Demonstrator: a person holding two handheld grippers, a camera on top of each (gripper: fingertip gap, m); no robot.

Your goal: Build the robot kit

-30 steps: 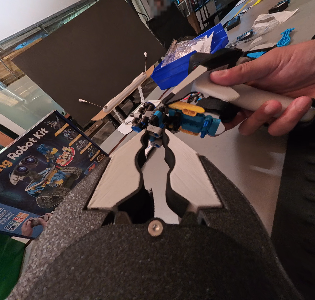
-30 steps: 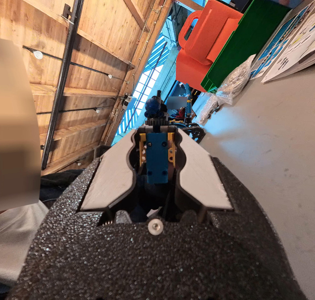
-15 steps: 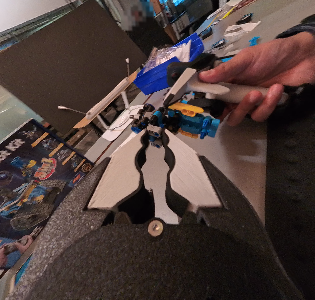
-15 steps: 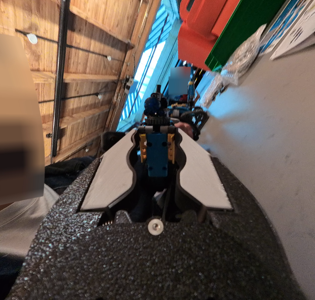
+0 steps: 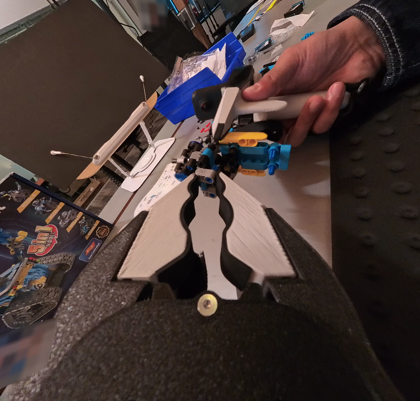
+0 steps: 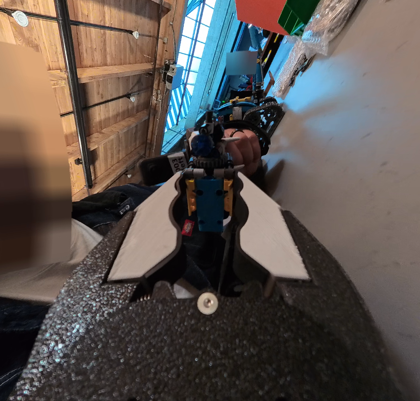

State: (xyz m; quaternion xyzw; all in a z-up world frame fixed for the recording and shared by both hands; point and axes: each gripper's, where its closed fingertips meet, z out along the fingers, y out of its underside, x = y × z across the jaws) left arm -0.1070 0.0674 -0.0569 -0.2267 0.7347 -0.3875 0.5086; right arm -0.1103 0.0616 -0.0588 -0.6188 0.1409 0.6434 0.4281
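A small toy-brick assembly (image 5: 236, 158) of blue, yellow, grey and black parts is held in the air between both grippers. My left gripper (image 5: 206, 180) is shut on its grey and blue connector end (image 5: 206, 178). My right gripper (image 6: 209, 185) is shut on the blue and yellow block end (image 6: 209, 205), with a dark gear and blue ball (image 6: 201, 143) sticking out past the fingertips. In the left wrist view a hand (image 5: 318, 67) holds the right gripper's handle above the assembly. In the right wrist view a hand (image 6: 244, 147) with the left gripper shows just beyond the assembly.
A grey table (image 5: 284, 203) lies below. On it are a blue bin (image 5: 200, 87) with plastic bags, a kit box (image 5: 43, 242), an instruction sheet (image 5: 156, 196), a white stand (image 5: 127, 128), small loose parts (image 5: 204, 128). A tracked toy vehicle (image 6: 261, 112), red and green items (image 6: 272, 1) lie beyond. Less than 4 cm separates the two grippers' tips.
Both views have swung: the kit box slid left and down, the tracked vehicle and the left hand came closer. The assembly stays gripped at both ends.
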